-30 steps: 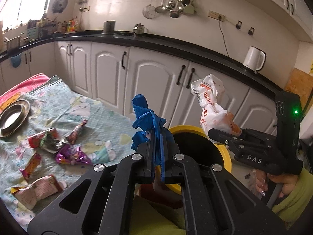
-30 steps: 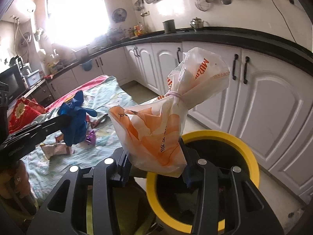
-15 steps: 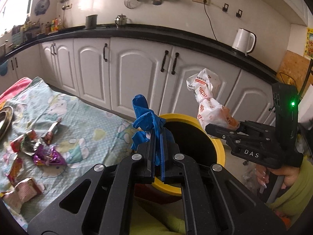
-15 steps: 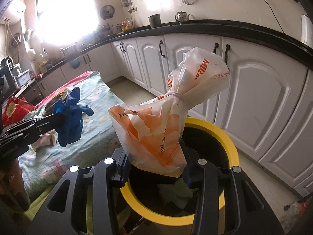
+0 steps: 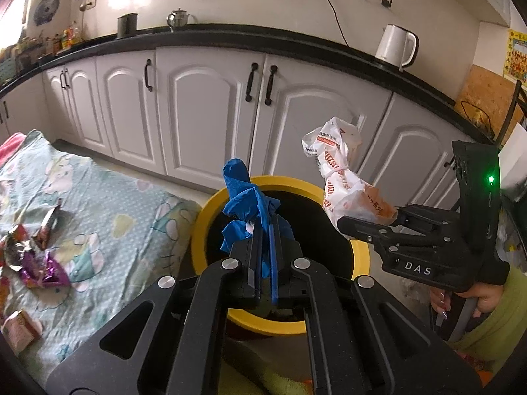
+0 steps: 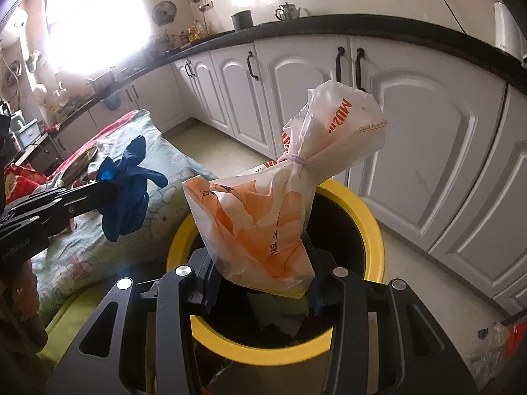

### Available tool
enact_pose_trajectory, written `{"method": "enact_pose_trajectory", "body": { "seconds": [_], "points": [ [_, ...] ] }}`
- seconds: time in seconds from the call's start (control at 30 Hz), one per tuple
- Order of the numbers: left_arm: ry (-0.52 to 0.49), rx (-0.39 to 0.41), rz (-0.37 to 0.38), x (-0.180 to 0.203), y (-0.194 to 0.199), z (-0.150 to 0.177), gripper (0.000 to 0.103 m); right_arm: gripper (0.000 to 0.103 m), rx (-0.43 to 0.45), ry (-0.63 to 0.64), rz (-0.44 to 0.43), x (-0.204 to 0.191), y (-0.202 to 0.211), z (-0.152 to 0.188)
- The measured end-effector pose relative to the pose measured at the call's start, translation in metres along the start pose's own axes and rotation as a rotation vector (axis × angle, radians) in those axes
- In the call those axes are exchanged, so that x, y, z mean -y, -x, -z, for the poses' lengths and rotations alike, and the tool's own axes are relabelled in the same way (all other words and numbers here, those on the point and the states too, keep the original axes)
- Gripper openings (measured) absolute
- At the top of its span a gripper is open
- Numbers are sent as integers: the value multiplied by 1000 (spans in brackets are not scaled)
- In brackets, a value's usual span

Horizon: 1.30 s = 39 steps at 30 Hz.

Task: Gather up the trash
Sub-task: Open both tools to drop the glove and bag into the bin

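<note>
My left gripper (image 5: pixel 266 227) is shut on a crumpled blue glove (image 5: pixel 245 199) and holds it over the near left part of a round bin with a yellow rim (image 5: pixel 201 223). My right gripper (image 6: pixel 260 263) is shut on a tied white and orange plastic bag (image 6: pixel 280 204) and holds it above the same bin (image 6: pixel 372 223), which has some trash inside. The bag (image 5: pixel 342 184) and right gripper (image 5: pixel 372 225) also show in the left wrist view, and the glove (image 6: pixel 126 191) in the right wrist view.
A table with a pale green cartoon cloth (image 5: pixel 108 210) stands left of the bin, with several snack wrappers (image 5: pixel 36 256) on it. White kitchen cabinets (image 5: pixel 204 112) run behind the bin. A metal dish (image 6: pixel 80 161) lies on the cloth's far end.
Both grippers have moved right, off the table and over the bin, each still holding its item. The bin now sits larger and more centred in both views.
</note>
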State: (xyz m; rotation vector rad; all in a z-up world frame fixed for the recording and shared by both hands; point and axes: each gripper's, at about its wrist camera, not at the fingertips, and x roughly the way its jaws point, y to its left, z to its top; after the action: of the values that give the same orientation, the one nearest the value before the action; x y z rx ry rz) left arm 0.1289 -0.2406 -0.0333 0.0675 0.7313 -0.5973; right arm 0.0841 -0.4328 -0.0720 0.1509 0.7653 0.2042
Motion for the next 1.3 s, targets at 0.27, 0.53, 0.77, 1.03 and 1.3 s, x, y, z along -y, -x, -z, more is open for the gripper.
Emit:
{"method": "enact_pose_trajectory", "body": {
  "seconds": [0.27, 0.53, 0.77, 1.03, 1.3],
  "points": [
    [-1, -35, 13, 2, -17, 2, 1, 41, -36, -11, 1, 12, -11, 13],
    [17, -43, 10, 0, -27, 1, 2, 45, -55, -27, 4, 19, -19, 19],
    [95, -8, -8, -17, -17, -2, 55, 65, -41, -43, 30, 25, -18, 17],
    [155, 54, -63, -34, 10, -1, 92, 72, -15, -69, 42, 27, -10, 12],
    [185, 99, -119, -50, 36, 5, 92, 75, 33, -37, 21, 9, 2, -1]
  ]
}}
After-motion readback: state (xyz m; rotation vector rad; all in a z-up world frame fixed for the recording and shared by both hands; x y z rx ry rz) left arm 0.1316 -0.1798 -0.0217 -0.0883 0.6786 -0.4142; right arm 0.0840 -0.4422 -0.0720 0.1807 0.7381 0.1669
